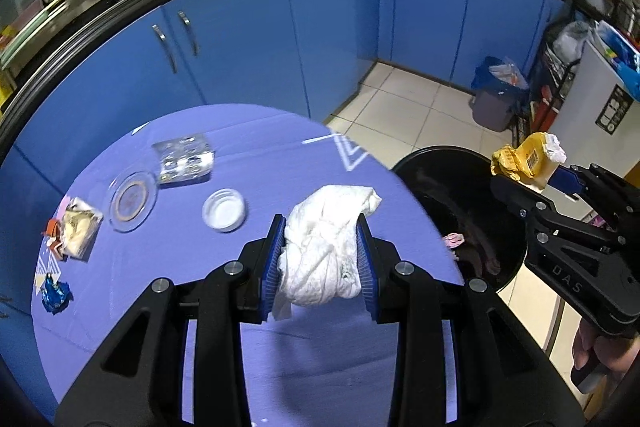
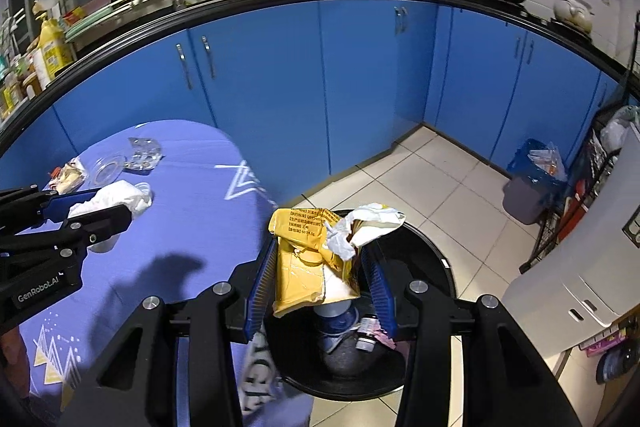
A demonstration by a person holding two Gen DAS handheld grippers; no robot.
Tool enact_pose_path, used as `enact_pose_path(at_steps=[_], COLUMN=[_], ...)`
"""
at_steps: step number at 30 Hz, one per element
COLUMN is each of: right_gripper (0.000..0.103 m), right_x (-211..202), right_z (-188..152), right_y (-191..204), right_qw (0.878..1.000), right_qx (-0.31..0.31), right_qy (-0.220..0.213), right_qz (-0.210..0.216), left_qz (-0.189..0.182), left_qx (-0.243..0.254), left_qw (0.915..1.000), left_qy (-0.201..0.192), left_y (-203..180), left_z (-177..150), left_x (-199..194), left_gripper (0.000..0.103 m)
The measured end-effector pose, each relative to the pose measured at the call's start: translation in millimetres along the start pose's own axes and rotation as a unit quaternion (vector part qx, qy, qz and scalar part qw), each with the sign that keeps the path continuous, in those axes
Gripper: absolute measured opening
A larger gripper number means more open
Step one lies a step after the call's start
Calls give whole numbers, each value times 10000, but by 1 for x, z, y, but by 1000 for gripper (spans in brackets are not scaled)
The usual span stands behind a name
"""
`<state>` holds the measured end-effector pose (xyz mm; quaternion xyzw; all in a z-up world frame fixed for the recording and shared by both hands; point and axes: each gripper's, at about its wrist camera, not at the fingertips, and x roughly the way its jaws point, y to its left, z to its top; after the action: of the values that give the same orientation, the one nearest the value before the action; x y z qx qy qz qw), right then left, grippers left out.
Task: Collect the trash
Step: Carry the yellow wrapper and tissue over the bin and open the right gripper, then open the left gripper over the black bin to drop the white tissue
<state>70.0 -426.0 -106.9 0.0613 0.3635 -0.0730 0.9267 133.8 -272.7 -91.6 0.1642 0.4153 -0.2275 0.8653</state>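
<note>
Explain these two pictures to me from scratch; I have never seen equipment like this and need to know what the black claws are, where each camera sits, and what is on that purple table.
No robot here: a person holds a two-finger claw in each hand, and each claw has a wide-angle camera looking along its fingers.

The left wrist view shows the left gripper shut on a crumpled white tissue above the purple table. The right wrist view shows the right gripper shut on a yellow wrapper above the black trash bin, which already holds rubbish.

On the table lie a clear plastic tray, a glass dish, a white lid, a tan packet and a blue wrapper.
</note>
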Motion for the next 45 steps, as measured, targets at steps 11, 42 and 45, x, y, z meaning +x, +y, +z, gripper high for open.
enact_pose_path(at_steps=[11,42,45], right_gripper=[43,86,86], right_x=[-4,13,13], right_z=[1,11,8], right_y=[-30,-64,-74], right_qw=[9996,9943,9935], right_qx=[172,226,350], right_qy=[-106,-436,-414], right_qz=[-176,-948,-1002], left_qz=[-129,-262,-277], left_qx=[341,493,535], left_qw=[9993,9984,9981], left_qy=[-56,-82,-91], left_y=[-45,-69,-73], left_z=[16,49,50], left_x=[3,20,22], left_gripper=[35,35,35])
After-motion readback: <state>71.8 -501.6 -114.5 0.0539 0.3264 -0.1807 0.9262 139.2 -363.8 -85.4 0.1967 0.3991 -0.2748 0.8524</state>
